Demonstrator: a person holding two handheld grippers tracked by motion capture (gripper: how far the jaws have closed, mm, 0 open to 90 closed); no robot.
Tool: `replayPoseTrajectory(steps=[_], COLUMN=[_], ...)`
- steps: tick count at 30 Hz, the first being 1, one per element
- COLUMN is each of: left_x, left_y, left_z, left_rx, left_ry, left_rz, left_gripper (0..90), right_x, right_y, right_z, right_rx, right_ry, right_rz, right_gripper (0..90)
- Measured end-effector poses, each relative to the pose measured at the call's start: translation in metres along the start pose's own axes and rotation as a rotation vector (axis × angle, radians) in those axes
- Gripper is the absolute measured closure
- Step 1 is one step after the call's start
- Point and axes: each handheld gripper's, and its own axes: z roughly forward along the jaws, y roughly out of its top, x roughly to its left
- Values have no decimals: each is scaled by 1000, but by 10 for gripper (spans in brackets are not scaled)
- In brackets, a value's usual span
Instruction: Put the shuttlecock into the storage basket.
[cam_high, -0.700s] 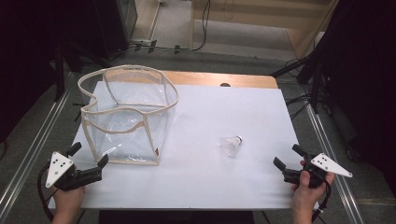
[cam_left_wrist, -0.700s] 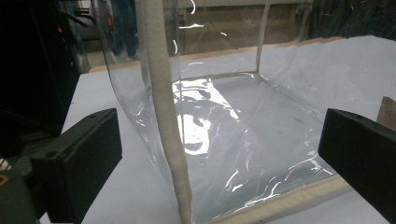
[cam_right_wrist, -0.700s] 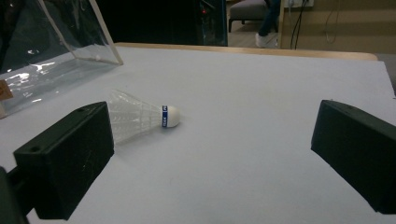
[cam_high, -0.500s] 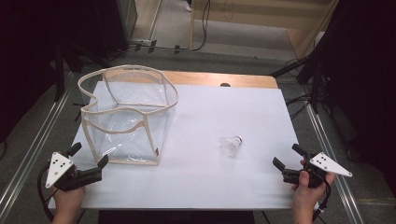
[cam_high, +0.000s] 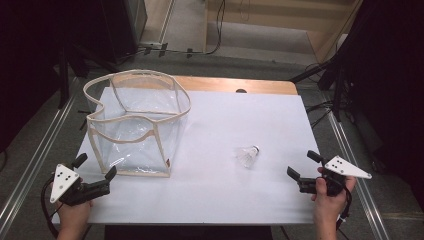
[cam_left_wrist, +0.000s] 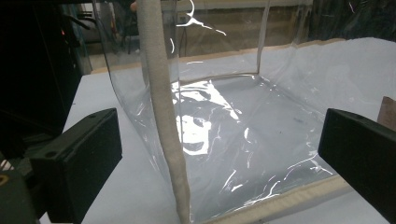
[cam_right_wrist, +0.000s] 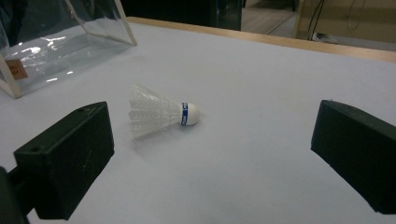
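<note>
Nothing on the table has shifted since the earlier frames: both grippers rest where they were at the near edge, and the shuttlecock and bag lie as before. Starting at the right gripper (cam_high: 298, 166), its two black jaws stand wide apart with nothing between them, held low over the white table (cam_high: 240, 120) by the person's right hand (cam_high: 330, 192). In the right gripper view the jaws frame the shuttlecock (cam_right_wrist: 161, 115), which lies on its side ahead of them, apart from both pads, its white cork tip with a blue band pointing toward the right of that view and its feather skirt toward the left. In the high view the shuttlecock (cam_high: 248, 155) lies on the table between the bag and the right gripper, nearer the gripper. The left gripper (cam_high: 95, 168) is likewise released, its jaws spread and empty, gripped by the left hand (cam_high: 74, 212) at the near left corner of the table. Its jaws point at the clear plastic bag (cam_high: 137, 125), which stands upright and open-topped just beyond them; in the left gripper view a cream-trimmed corner seam (cam_left_wrist: 163, 112) of the bag rises between the jaws, not touched by either. Farther out, a wooden strip (cam_high: 240, 85) shows along the table's far edge.
</note>
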Motion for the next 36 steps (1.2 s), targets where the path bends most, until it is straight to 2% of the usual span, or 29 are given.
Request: replayPoseTrajectory(steps=[2, 10, 13, 17, 19, 20, 23, 24, 25, 27, 28, 29, 31, 32, 36], left_x=[0, 2, 2, 2, 2, 2, 2, 2, 2, 2, 2, 2, 2, 1, 2], left_y=[0, 0, 0, 0, 0, 0, 0, 0, 0, 0, 0, 0, 0, 0, 0], left_z=[0, -1, -1, -1, -1, -1, -1, -1, -1, -1, -1, -1, -1, 0, -1], left_rx=[-3, -3, -4, -4, -3, -2, -2, -2, -3, -2, -2, -2, -1, 0, 0], left_ry=[-2, -9, -9, -10, -13, -12, -11, -12, -13, -11, -12, -12, -12, -12, -11], left_rz=[-3, -11, -12, -13, -10, -10, -10, -10, -11, -10, -10, -10, -9, -10, -10], left_gripper=[3, 3, 3, 3, 3, 3, 3, 3, 3, 3, 3, 3, 3, 3, 3], right_x=[4, 10, 14, 17, 18, 18, 19, 20, 20, 20, 21, 23, 25, 25, 28], right_y=[7, 24, 33, 39, 43, 43, 46, 47, 47, 48, 48, 48, 48, 48, 48], right_z=[6, 19, 24, 29, 34, 34, 39, 43, 43, 47, 49, 53, 58, 58, 67], right_rx=[17, 45, 65, 90, 113, 113, 137, 154, 154, 181, 189, 225, 260, 260, 327], right_ry=[19, 52, 54, 61, 75, 75, 86, 83, 83, 96, 88, 81, 54, 54, 61], right_rz=[-25, -49, -56, -70, -78, -78, -80, -75, -75, -79, -83, -100, -154, -154, -188], right_gripper=[0, 0, 82, 83, 162, 162, 283, 399, 399, 458, 489, 543, 597, 597, 722])
